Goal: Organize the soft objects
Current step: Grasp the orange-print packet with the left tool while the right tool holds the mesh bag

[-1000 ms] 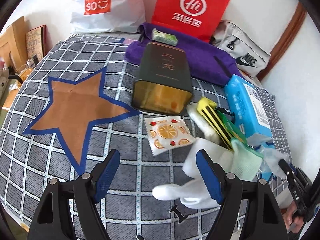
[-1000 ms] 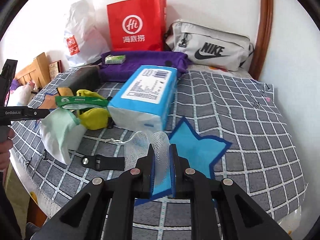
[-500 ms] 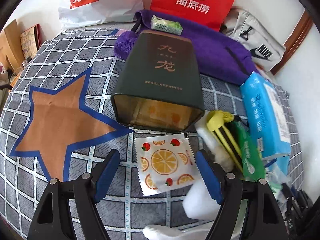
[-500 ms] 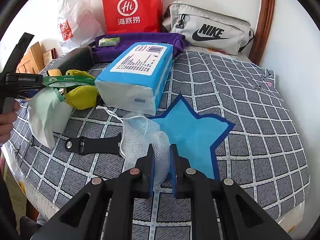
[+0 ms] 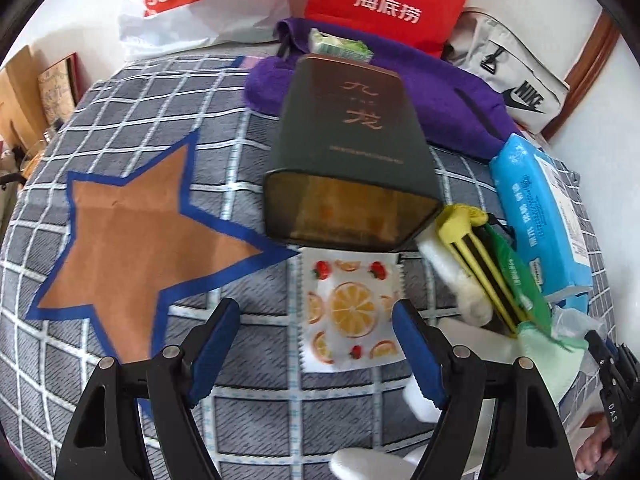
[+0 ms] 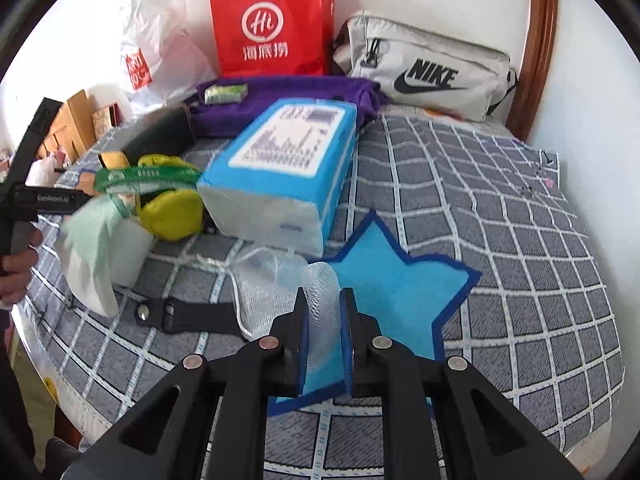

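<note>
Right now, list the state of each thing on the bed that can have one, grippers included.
Left gripper: open, empty, over the fruit-print packet.
Right gripper: shut on the white mesh pouch.
Dark tin: lying on its side.
Blue tissue pack: lying flat, sealed.
Black strap: flat, partly under the mesh.
Red paper bag: upright against the wall.

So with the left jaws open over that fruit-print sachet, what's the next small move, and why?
Probably lower the left gripper a little further and close on the fruit-print sachet. Its jaws stand open with the sachet lying flat between them, just in front of the dark tin, and nothing is gripped yet. The right gripper is already shut on the white mesh.
</note>
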Available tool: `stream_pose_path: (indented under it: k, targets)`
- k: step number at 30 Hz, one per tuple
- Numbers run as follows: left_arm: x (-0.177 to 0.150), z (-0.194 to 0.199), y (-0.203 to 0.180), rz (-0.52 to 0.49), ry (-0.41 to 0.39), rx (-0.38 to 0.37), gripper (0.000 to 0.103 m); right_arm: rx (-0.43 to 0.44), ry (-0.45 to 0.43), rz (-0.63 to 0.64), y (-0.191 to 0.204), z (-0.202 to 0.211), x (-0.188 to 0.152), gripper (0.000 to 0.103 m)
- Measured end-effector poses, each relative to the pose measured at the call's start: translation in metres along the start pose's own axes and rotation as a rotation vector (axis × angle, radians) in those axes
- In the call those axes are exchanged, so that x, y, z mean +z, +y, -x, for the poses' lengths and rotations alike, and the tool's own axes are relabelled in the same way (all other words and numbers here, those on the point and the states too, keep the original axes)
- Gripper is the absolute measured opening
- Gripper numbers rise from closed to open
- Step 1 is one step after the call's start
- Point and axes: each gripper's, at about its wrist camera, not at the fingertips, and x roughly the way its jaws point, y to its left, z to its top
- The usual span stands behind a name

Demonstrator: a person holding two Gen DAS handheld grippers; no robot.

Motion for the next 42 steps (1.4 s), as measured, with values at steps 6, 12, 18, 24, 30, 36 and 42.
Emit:
stream_pose_path:
  k: [6,12,18,24,30,36,42]
  targets:
    - [0.004,-0.016,-0.025,-0.101,-0.031,0.123,0.086,0.016,-0.074,0.004,-0.001,0.026,0.013,0.013]
    - [0.006,-0.012,-0.012,-0.079,-0.021,0.141,0.090,-0.011,-0.074,0.003,-0.005,0.031,0.013,0.013]
    - [-0.005,-0.002,0.009,-0.057,-0.010,0.129,0.088,-0.006,-0.051,-0.008,-0.007,0.024,0.008,0.013]
    - [-0.019,0.008,0.009,-0.064,0.006,0.093,0.088,0.006,-0.059,0.000,-0.002,0.024,0.012,0.013]
    - [-0.031,0.009,0.005,-0.052,-0.012,0.139,0.088,0.008,-0.069,0.004,-0.001,0.030,0.014,0.014]
    - [-0.032,0.008,-0.004,-0.049,-0.047,0.175,0.079,0.018,-0.069,0.004,0.002,0.033,0.015,0.014]
    - [-0.030,0.010,-0.013,-0.074,-0.065,0.166,0.056,0.029,-0.108,0.011,0.006,0.049,0.024,0.014]
